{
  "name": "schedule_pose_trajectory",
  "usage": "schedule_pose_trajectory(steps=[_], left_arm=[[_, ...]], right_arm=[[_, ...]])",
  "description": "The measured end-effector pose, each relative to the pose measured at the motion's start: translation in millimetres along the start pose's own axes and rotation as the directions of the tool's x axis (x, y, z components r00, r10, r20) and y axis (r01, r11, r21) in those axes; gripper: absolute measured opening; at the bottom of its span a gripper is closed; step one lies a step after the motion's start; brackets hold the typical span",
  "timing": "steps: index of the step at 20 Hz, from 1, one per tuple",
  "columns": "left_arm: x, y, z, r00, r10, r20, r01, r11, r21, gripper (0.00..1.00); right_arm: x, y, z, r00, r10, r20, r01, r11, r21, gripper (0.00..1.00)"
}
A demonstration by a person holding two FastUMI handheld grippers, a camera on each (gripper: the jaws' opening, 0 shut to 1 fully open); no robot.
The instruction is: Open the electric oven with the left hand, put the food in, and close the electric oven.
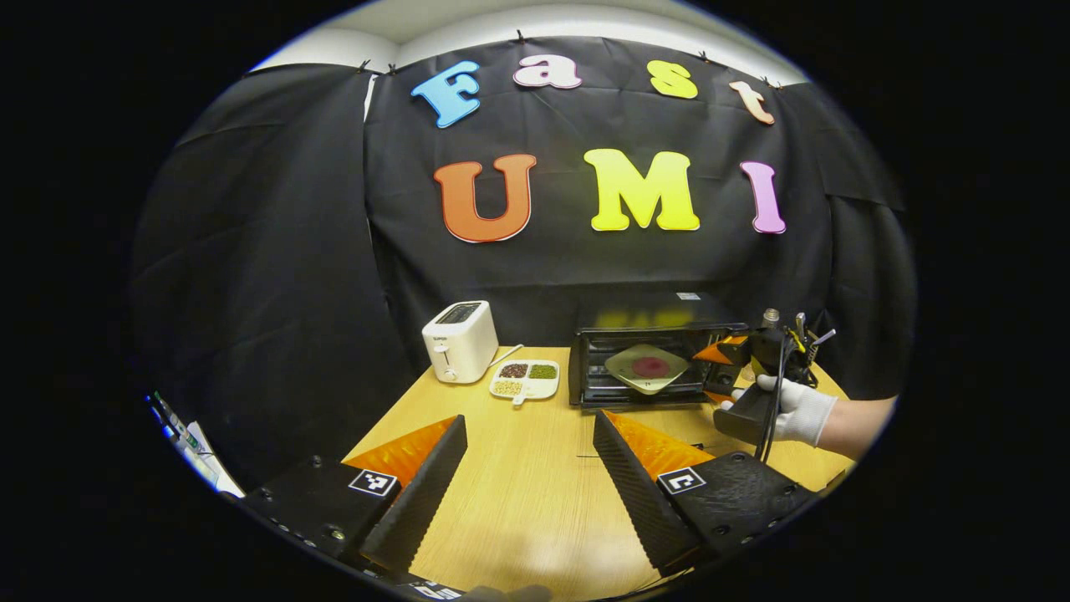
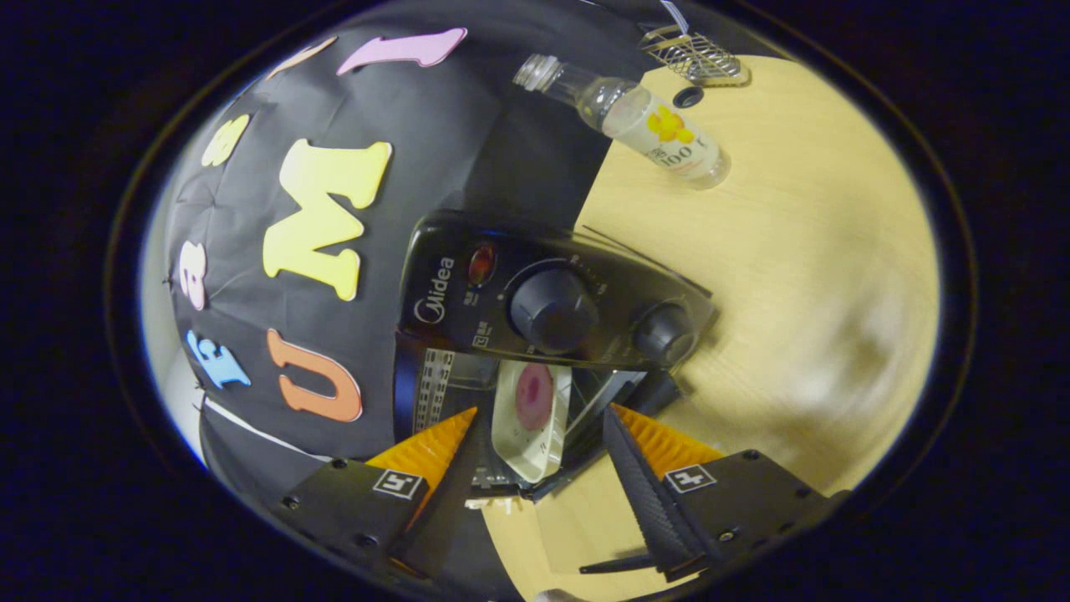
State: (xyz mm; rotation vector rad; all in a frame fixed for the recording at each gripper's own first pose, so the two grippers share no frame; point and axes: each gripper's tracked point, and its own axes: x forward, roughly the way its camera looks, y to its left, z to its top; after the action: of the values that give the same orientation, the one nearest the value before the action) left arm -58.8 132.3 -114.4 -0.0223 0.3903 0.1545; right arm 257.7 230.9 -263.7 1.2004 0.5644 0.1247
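The black electric oven [image 1: 585, 368] stands at the back right of the wooden table with its door folded down. Inside it, tilted, rests a pale square plate [image 1: 645, 366] carrying a round pink piece of food [image 1: 650, 365]. My right gripper [image 1: 712, 374], held by a white-gloved hand [image 1: 798, 410], reaches into the oven's right side. In the right gripper view the oven's knob panel [image 2: 556, 309] is close, and the plate [image 2: 535, 418] lies between my right gripper's [image 2: 543, 468] spread fingers, apart from both. My left gripper [image 1: 531, 468] hovers open over the table's near part, holding nothing.
A white toaster [image 1: 460, 340] and a white divided dish of grains [image 1: 525, 378] sit left of the oven. Right of the oven lie a clear bottle [image 2: 644, 125], a small black cap [image 2: 687, 96] and a wire rack [image 2: 694, 54].
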Motion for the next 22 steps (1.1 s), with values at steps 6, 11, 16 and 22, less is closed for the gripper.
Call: schedule_pose_trajectory(steps=[6,11,16,22], left_arm=[[4,-28,-12,0.996,-0.087,0.013,0.087,0.996,0.007,0.97],[12,-59,-29,0.989,-0.149,0.005,0.148,0.989,0.024,0.97],[27,-93,-55,0.979,-0.203,-0.031,0.204,0.978,0.042,0.97],[53,-137,-99,0.968,-0.212,-0.137,0.217,0.976,0.029,0.98]], right_arm=[[-88,-15,29,0.995,-0.061,0.08,0.085,0.933,-0.35,0.94],[-167,-18,51,0.979,-0.089,0.182,0.186,0.751,-0.633,0.94],[-242,-34,71,0.953,-0.123,0.277,0.296,0.581,-0.758,0.94],[-300,-60,88,0.947,-0.148,0.284,0.318,0.517,-0.795,0.99]])
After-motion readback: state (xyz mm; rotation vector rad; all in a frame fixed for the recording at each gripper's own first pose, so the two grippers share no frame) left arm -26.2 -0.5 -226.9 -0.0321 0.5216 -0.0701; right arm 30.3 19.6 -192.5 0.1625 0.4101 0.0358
